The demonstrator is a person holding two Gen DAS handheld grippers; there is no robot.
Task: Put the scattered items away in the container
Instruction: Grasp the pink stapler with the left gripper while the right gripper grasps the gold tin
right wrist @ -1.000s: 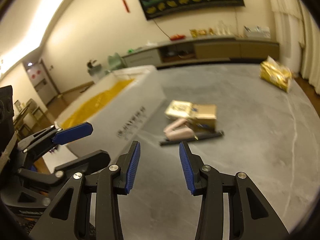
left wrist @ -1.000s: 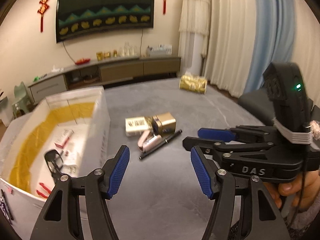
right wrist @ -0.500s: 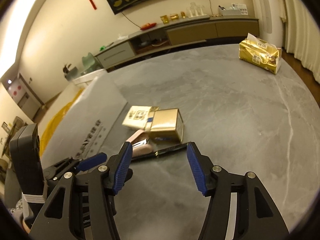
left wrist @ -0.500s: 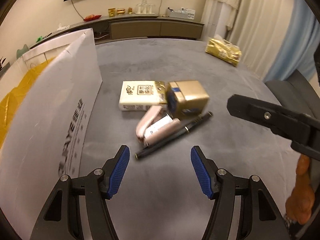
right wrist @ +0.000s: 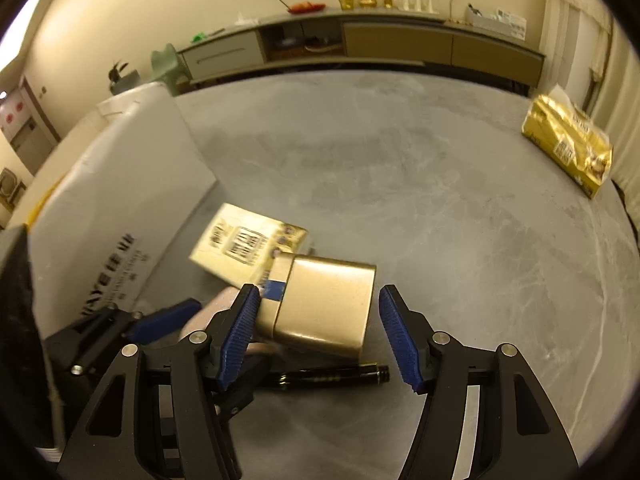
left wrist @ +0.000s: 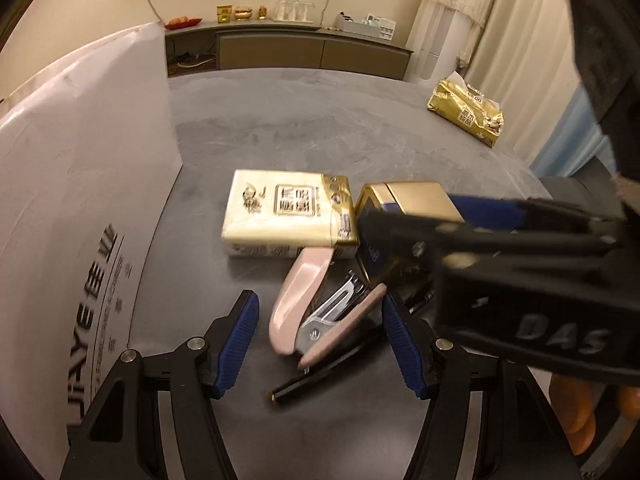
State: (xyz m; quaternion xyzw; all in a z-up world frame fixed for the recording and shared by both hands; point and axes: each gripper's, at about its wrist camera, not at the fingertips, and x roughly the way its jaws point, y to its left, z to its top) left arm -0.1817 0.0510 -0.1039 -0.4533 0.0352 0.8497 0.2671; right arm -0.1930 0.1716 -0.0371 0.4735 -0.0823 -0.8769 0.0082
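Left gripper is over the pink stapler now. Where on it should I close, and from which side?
Grip the pink stapler across its closed hinge end, nearest the left gripper, coming down from above. There the arms meet into one narrow rounded body; farther up they splay open, and the black pen lies beneath. The open jaws already straddle that end.

place: home living room | evidence: long low sideboard [right wrist: 360, 40] along cream wall, glasses and gold jars on top | pale floor-length curtains [left wrist: 500, 20] | grey table [right wrist: 400, 168] in front
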